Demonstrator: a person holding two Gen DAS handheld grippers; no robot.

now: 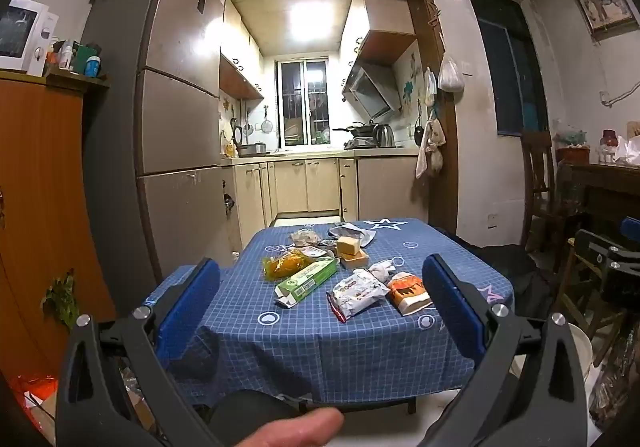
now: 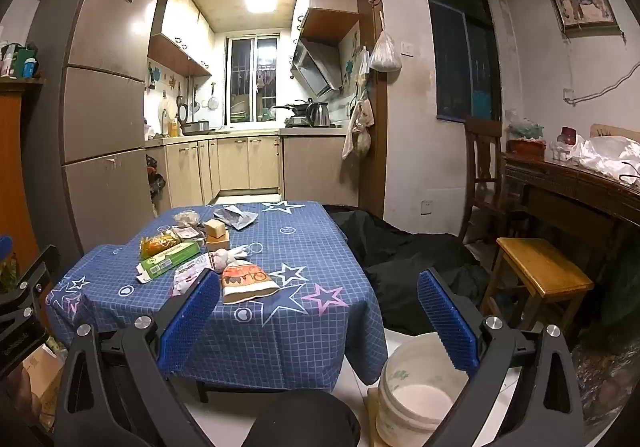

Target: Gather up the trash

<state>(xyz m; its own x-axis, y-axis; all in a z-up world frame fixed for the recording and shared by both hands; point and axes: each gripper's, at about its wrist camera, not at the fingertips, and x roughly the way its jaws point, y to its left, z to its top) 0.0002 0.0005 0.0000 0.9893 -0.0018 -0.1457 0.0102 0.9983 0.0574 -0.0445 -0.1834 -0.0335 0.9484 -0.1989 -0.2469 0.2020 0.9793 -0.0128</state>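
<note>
Trash lies on the blue checked tablecloth [image 1: 360, 351]: a green carton [image 1: 306, 281], a yellow-orange wrapper [image 1: 282, 263], a white snack packet [image 1: 358, 295], an orange-and-white paper bag [image 1: 408, 293], a crumpled tissue [image 1: 382, 271] and yellow boxes [image 1: 350, 251]. My left gripper [image 1: 320, 265] hovers short of the table's near edge, open and empty. My right gripper [image 2: 320, 279] is also open and empty, off the table's right front corner, with the paper bag [image 2: 246, 281] just past its left finger. A white bucket [image 2: 416, 379] stands on the floor below it.
A fridge [image 1: 176, 87] rises left of the table, with the kitchen behind. Black bags [image 2: 400, 255] lie on the floor to the table's right, beside a wooden stool [image 2: 544, 271], a chair [image 2: 482, 163] and a dark sideboard [image 2: 572, 191]. A thumb [image 1: 288, 427] shows below.
</note>
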